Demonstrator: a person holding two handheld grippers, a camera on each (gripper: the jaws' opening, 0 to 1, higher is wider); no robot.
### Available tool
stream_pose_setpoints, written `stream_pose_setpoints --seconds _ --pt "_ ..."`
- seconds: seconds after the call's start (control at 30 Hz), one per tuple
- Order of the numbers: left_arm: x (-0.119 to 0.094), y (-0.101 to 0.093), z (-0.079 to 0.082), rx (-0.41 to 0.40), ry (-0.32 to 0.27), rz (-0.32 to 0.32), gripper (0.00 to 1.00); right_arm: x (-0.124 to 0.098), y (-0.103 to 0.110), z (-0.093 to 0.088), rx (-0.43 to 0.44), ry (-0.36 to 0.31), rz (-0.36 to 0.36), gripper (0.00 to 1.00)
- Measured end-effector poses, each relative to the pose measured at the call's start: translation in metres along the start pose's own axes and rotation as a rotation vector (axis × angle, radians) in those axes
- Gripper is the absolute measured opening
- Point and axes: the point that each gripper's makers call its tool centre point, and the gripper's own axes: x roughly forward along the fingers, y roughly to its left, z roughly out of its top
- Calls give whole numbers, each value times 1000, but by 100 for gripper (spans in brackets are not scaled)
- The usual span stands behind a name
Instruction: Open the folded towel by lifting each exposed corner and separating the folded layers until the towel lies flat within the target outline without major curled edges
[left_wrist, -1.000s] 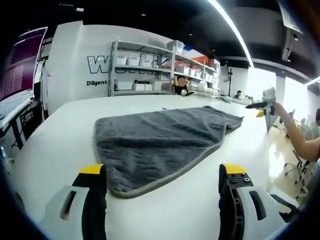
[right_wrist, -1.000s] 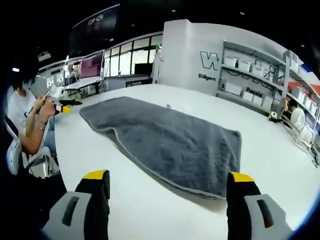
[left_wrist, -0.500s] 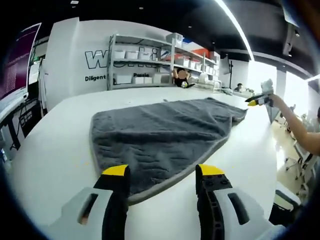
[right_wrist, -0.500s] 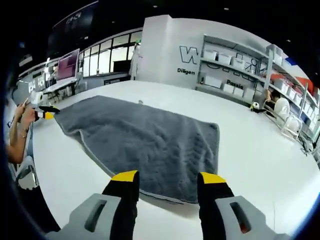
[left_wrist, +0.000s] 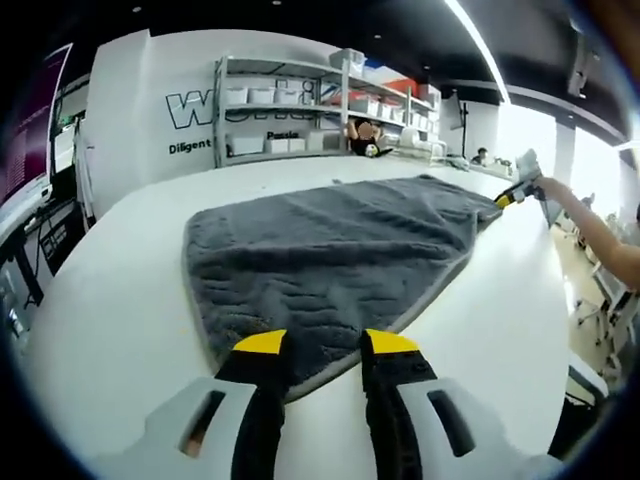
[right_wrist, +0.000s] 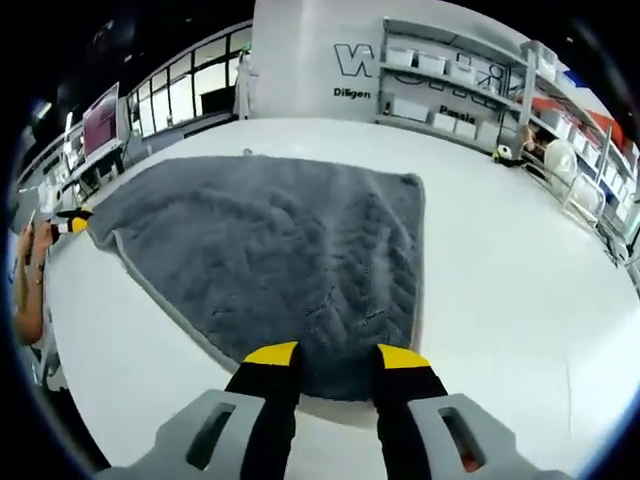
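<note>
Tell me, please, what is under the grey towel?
The grey towel lies on a white table, which shows all around it. The fingers of both grippers, left and right, reach over its near edge. Whatever is beneath the cloth, including any folded layer, is covered.

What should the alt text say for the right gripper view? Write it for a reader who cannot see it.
The right gripper, its yellow-tipped black jaws narrowly apart, straddles the near edge of a grey plush towel spread on a white table. The left gripper sits at the towel's far left corner.
</note>
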Motion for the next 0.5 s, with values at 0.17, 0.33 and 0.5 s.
stream_pose_setpoints --seconds 0.17,0.33,0.5 --pt "-1 1 -1 31 15 2 22 -4 -1 -3 -9 -4 9 22" --pt "-6 5 -4 36 17 7 10 -7 -1 -5 -14 5 23 23" --pt "-12 9 -6 17 15 -19 8 -12 4 -10 -42 21 33 25"
